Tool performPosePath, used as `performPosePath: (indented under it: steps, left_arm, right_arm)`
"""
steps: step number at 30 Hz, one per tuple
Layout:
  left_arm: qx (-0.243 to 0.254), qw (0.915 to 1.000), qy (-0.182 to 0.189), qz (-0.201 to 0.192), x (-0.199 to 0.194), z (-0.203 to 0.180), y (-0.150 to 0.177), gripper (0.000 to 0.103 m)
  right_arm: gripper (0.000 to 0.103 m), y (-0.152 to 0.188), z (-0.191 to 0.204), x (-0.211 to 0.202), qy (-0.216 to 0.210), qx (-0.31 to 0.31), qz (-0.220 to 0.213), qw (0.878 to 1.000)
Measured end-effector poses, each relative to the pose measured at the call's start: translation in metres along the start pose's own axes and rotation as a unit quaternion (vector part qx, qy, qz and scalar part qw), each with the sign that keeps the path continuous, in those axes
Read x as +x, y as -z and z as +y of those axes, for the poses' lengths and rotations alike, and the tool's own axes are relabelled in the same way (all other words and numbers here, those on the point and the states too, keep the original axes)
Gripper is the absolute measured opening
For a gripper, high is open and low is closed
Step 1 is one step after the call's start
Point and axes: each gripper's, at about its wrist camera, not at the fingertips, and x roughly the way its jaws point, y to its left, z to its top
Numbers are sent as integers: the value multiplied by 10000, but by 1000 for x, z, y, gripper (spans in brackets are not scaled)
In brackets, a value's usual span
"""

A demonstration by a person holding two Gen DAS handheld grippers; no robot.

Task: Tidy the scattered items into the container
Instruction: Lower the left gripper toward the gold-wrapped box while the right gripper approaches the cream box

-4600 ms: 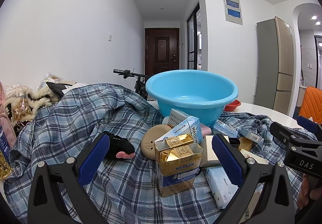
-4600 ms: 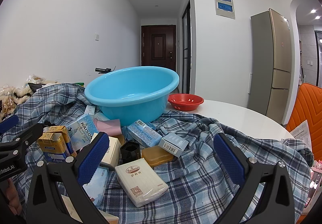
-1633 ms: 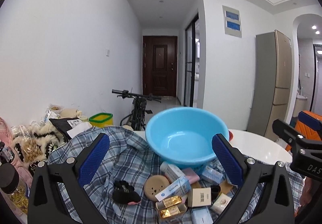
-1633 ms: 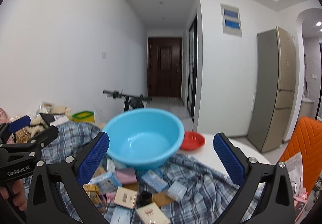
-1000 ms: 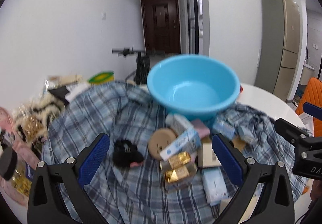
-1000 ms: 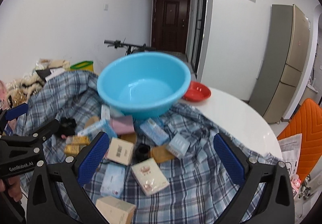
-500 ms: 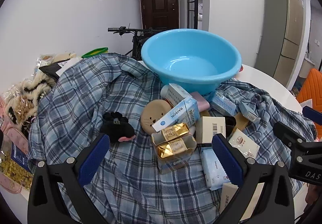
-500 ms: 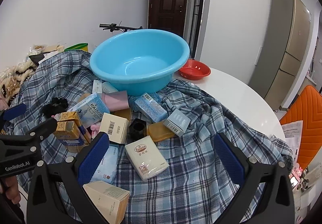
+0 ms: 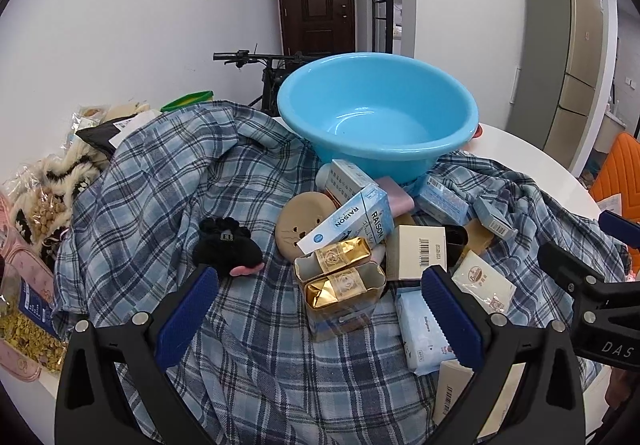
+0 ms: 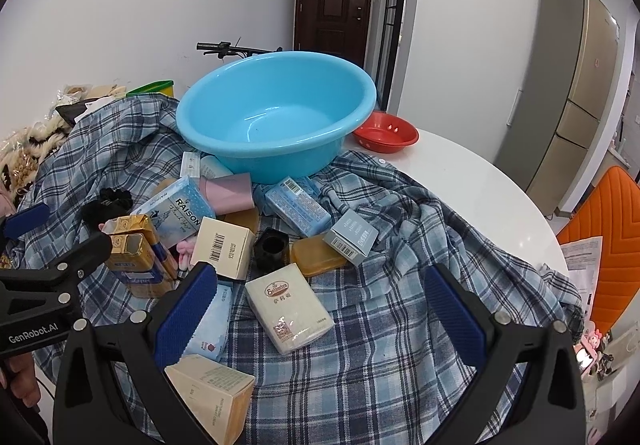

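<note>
Left gripper (image 9: 320, 309) and right gripper (image 10: 316, 309) both spread wide, empty, above boxes (image 10: 289, 306) on plaid cloth (image 10: 400, 325); blue basin (image 10: 276, 113) at table's far edge.

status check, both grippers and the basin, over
Left gripper open, empty, over the gold packs. Right gripper open, empty, over the soap pack. Basin empty; boxes all on the plaid cloth. Nothing blocking.

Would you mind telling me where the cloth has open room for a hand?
Free: plaid cloth right of the tissue pack, and left of the black scrunchie. The blue basin is empty. Crowded: boxes packed between basin and both grippers.
</note>
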Motion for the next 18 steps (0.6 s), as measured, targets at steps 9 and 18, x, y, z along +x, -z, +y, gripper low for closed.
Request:
performPosePath:
  steps: [9,18]
  left_arm:
    - [-45,9999,25,90,5,-1,4,103]
    - [-91,9996,-7,258,20,-4,8,103]
  right_arm:
    - [103,4,1,5,-22,-18,88,10000]
    - [103,6,-1,14,-29,-1,183,9998]
